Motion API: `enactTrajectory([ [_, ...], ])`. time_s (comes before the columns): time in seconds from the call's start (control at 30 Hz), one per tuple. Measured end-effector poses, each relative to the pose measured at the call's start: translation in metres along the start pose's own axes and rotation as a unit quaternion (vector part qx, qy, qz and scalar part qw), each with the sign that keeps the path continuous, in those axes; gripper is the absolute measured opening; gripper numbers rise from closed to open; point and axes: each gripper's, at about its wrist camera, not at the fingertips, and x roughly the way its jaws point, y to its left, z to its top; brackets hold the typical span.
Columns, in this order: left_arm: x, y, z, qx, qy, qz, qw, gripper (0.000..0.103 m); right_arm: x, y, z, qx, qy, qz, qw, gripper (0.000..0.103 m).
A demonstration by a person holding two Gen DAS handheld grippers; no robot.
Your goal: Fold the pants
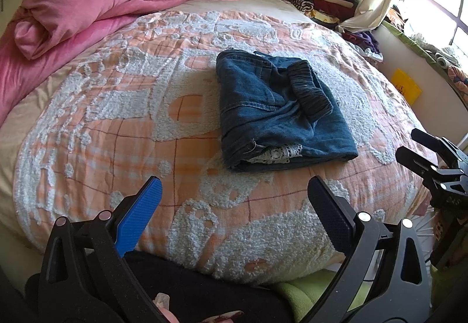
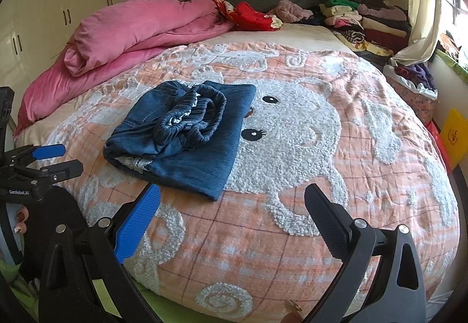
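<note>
Lying folded, squarish denim pants on tufted bedspread

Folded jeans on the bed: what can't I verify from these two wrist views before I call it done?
- Underside of the jeans: pressed against the blanket in both views.
- Inner layers and leg alignment: covered by the top fold; only a lace edge peeks out.
- Far edge in the right wrist view: hidden behind the bunched waistband.
- Foot of the bed: blocked by the left gripper and right gripper.

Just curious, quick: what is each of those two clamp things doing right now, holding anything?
Left gripper: open, holding nothing.
Right gripper: open, holding nothing.
Both are clear of the pants.
</note>
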Motion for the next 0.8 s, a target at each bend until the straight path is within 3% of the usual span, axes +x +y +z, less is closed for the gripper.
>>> enactTrajectory([
  [0.3, 0.007, 0.010, 0.004, -0.010, 0.012, 0.001, 0.9999, 0.093, 0.005, -0.019, 0.000, 0.019, 0.002, -0.027, 0.999, 0.098],
  [0.53, 0.020, 0.072, 0.030, -0.071, 0.004, 0.075, 0.9946, 0.093, 0.016, -0.079, 0.007, 0.067, -0.005, -0.087, 0.994, 0.098],
  [0.63, 0.039, 0.125, 0.056, -0.115, 0.006, 0.129, 0.9849, 0.093, 0.024, -0.121, 0.015, 0.088, -0.008, -0.120, 0.989, 0.098],
  [0.73, 0.073, 0.185, 0.084, -0.156, 0.030, 0.187, 0.9694, 0.093, 0.040, -0.182, 0.027, 0.109, -0.003, -0.181, 0.977, 0.098],
  [0.8, 0.096, 0.218, 0.097, -0.183, 0.042, 0.200, 0.9617, 0.093, 0.057, -0.228, 0.035, 0.133, 0.013, -0.211, 0.968, 0.098],
])
